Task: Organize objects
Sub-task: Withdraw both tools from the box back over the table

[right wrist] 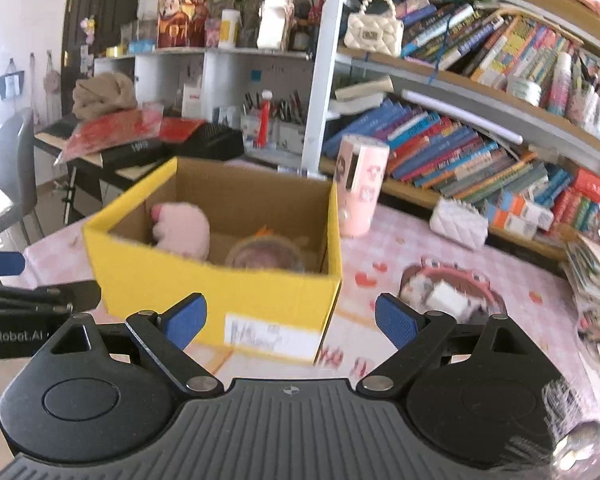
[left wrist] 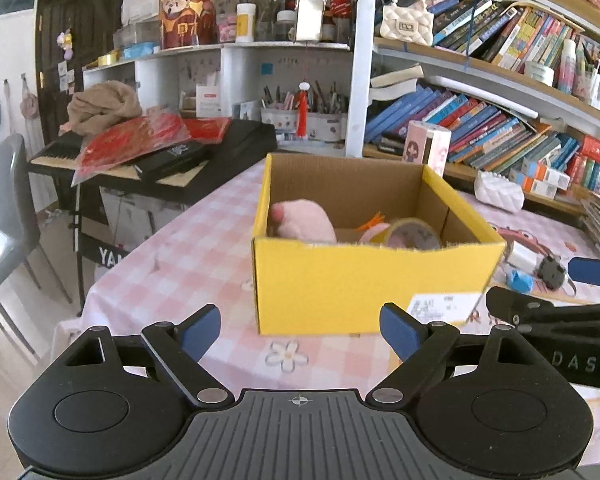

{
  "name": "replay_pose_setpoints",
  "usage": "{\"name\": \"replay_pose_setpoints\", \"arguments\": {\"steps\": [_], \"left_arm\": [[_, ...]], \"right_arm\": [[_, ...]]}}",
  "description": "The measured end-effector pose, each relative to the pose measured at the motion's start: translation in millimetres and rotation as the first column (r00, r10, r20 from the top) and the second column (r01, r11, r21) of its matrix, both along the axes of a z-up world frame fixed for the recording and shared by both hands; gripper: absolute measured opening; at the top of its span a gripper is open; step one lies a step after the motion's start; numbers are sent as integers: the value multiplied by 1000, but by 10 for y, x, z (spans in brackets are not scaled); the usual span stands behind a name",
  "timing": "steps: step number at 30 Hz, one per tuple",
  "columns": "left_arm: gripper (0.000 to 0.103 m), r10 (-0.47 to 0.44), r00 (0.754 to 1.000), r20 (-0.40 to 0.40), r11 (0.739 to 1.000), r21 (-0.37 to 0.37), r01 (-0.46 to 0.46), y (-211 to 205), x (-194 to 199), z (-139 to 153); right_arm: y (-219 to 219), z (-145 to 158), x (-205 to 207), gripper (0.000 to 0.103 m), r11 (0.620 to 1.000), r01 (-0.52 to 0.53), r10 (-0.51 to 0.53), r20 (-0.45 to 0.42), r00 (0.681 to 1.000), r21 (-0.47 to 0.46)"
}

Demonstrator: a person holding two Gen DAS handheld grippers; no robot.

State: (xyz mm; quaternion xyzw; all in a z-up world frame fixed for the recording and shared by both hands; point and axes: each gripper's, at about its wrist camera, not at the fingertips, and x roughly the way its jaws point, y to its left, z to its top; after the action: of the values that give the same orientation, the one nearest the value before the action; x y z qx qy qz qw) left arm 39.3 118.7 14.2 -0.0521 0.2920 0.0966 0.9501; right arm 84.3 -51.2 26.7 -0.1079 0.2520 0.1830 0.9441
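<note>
The table [left wrist: 180,256] in front of you, under a pink checked cloth, runs back to a bookshelf [left wrist: 480,128] crammed with leaning books, with a black keyboard [left wrist: 204,160] off its far left end under red wrapping. On the cloth sits the yellow cardboard box [left wrist: 340,288], open at the top, a white label on its near wall. Inside it lie a pink plush toy [left wrist: 304,220] against the left wall and a roll of tape [left wrist: 414,234] toward the right, with something small and orange behind the roll; what that is cannot be told.

Behind the box's far right corner a pink patterned cup [right wrist: 360,188] stands upright on the cloth, and further right a white quilted purse [right wrist: 458,222] rests near the shelf's foot. A small white block [right wrist: 446,298] lies on a cartoon print to the right of the box.

Your left gripper [left wrist: 300,334] hangs in front of the box's near wall, blue pads spread wide with nothing between them. Your right gripper [right wrist: 288,320] sits just beside it at the box's near right corner, equally wide apart and empty-handed.
</note>
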Motion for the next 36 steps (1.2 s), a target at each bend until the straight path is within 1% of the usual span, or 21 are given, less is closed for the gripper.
{"name": "replay_pose_setpoints", "arguments": {"steps": [9, 20, 26, 32, 36], "left_arm": [[89, -21, 999, -40, 1000, -9, 20, -33, -249, -63], [90, -105, 992, -74, 994, -2, 105, -207, -466, -138], [90, -170, 981, -91, 985, -5, 170, -343, -504, -171], [90, -242, 966, -87, 970, -10, 242, -522, -456, -164], [90, -295, 952, -77, 955, -10, 295, -677, -393, -148]], "right_arm": [[-32, -120, -372, 91, 999, 26, -27, -39, 999, -19], [-252, -232, -702, 91, 993, 116, -116, -82, 990, -8], [-419, -296, -843, 91, 982, 191, -191, -111, 975, -8], [-615, -282, -939, 91, 965, 263, -263, -108, 959, -10], [-775, -253, -970, 92, 948, 319, -319, -102, 942, -12]]}}
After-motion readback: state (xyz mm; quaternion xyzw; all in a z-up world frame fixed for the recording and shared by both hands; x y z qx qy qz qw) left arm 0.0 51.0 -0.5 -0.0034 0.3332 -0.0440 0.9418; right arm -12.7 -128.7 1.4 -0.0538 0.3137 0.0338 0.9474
